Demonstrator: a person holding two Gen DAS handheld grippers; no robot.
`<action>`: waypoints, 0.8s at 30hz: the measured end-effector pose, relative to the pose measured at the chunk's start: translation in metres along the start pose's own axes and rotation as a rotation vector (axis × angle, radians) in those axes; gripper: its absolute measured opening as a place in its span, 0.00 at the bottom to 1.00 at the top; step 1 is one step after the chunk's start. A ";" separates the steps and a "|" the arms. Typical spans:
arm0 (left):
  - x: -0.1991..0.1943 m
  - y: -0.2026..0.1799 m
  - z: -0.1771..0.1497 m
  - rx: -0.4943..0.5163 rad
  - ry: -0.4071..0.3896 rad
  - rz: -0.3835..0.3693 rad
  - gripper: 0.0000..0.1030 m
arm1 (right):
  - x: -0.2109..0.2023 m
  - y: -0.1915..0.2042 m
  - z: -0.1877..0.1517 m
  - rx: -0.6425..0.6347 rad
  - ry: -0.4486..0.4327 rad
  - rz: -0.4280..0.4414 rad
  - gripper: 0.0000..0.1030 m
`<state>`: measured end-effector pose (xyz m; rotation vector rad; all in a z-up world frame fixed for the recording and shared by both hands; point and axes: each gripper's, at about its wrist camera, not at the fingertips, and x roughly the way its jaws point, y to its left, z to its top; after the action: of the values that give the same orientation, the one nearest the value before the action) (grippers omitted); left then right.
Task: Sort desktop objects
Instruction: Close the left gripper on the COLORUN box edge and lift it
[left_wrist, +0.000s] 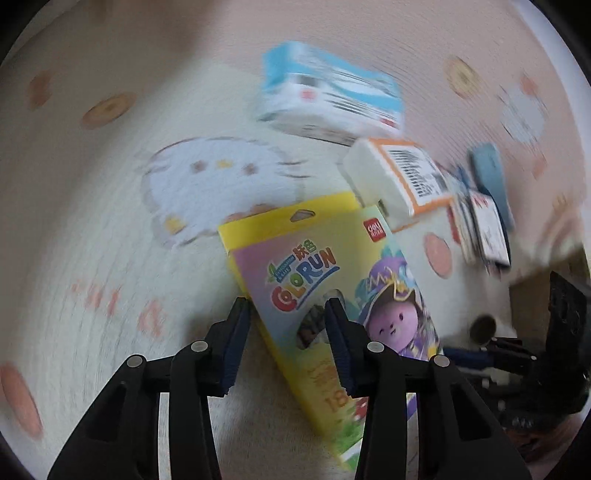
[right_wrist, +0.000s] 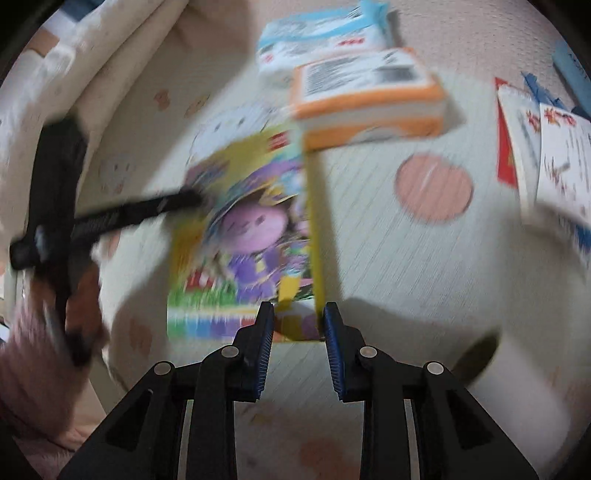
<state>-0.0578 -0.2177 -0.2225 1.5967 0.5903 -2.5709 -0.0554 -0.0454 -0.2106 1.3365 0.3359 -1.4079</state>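
Yellow cardboard dominates both views: a flat yellow box of coloured pencils (left_wrist: 332, 295) printed with a purple cartoon figure lies on a cream play mat (left_wrist: 110, 258) patterned with pink dots and a white cartoon cat. In the left wrist view, the left gripper (left_wrist: 288, 306) stands over the box's near half, its black jaws apart; the left blue pad sits at the box's yellow edge and the right pad lies over the printed face, and blur leaves it unclear whether either pad presses the card. In the right wrist view, the right gripper (right_wrist: 298, 312) meets the box's near end at its right corner, the jaws narrowed to either side of the yellow side wall, though the smeared picture does not settle whether they pinch it. At 9 o'clock in that view the other black gripper reaches in to the box's left edge, carried by a hand (right_wrist: 86, 295) in a pink sleeve (right_wrist: 33, 387). Beyond the pencil box, toward 12 o'clock, lie an orange-and-white rectangular carton (right_wrist: 369, 107) with a barcode label and, behind it, a blue-and-white carton (right_wrist: 325, 37). Toward 2 o'clock, red-and-white printed cards (right_wrist: 535, 155) lie well apart from the pencil box.
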 end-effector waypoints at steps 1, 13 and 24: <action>0.003 -0.006 0.002 0.046 0.008 0.005 0.44 | -0.001 0.002 -0.004 -0.004 0.009 -0.001 0.24; 0.000 0.005 -0.026 -0.211 0.013 -0.104 0.48 | -0.013 -0.018 0.007 0.111 -0.068 0.015 0.32; -0.001 -0.003 -0.043 -0.269 0.050 -0.141 0.50 | 0.014 -0.038 0.033 0.258 -0.078 0.231 0.52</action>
<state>-0.0218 -0.2003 -0.2375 1.5824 1.0388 -2.4199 -0.1001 -0.0656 -0.2294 1.4717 -0.0548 -1.3349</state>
